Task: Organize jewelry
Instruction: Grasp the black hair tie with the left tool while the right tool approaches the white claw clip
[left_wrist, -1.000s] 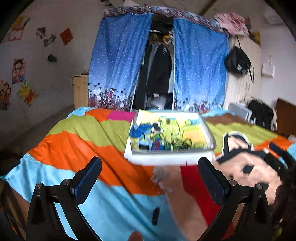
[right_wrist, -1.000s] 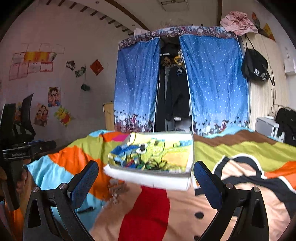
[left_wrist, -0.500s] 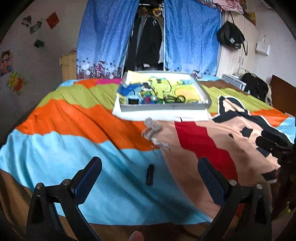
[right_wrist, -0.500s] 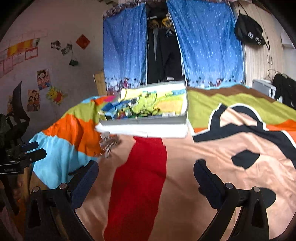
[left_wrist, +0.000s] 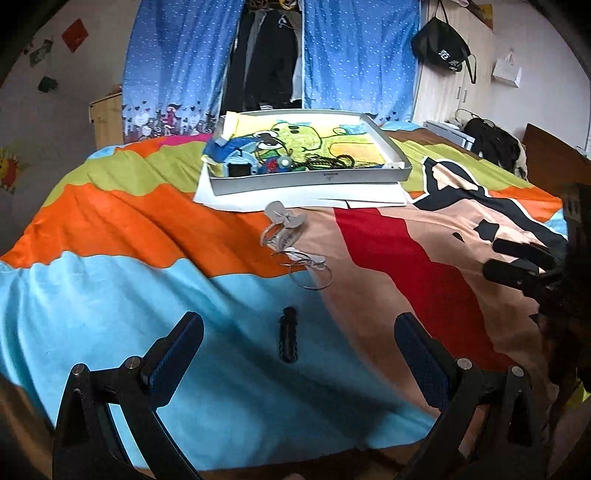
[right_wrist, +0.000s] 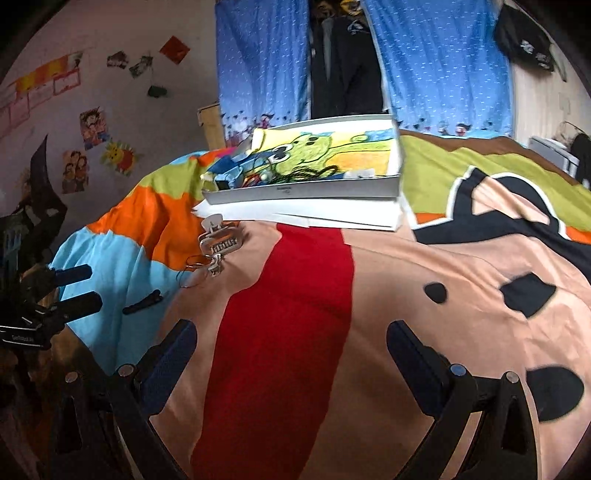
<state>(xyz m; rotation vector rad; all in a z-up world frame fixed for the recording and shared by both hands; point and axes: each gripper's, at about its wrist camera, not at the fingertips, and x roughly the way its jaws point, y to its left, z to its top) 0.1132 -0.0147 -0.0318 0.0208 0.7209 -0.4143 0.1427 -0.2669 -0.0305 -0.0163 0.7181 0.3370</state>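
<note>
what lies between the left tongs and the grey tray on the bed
In the left wrist view: a black hair clip, then silver hoops and clear claw clips, before the tray.

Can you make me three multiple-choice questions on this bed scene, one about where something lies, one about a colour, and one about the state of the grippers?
1. Where does the black hair clip lie?
A. inside the tray
B. on the light blue part of the bedspread, nearer the camera than the silver hoops
C. on the white sheets under the tray

2. What colour are the curtains behind the bed?
A. blue
B. red
C. white

3. How do the left gripper and right gripper stand?
A. both shut on jewelry
B. left open, right shut
C. both open and holding nothing

Answers: 1 B, the clip rests on blue fabric, well short of the grey tray. 2 A, blue dotted cloth. 3 C, wide gaps show between each pair of fingers.
</note>
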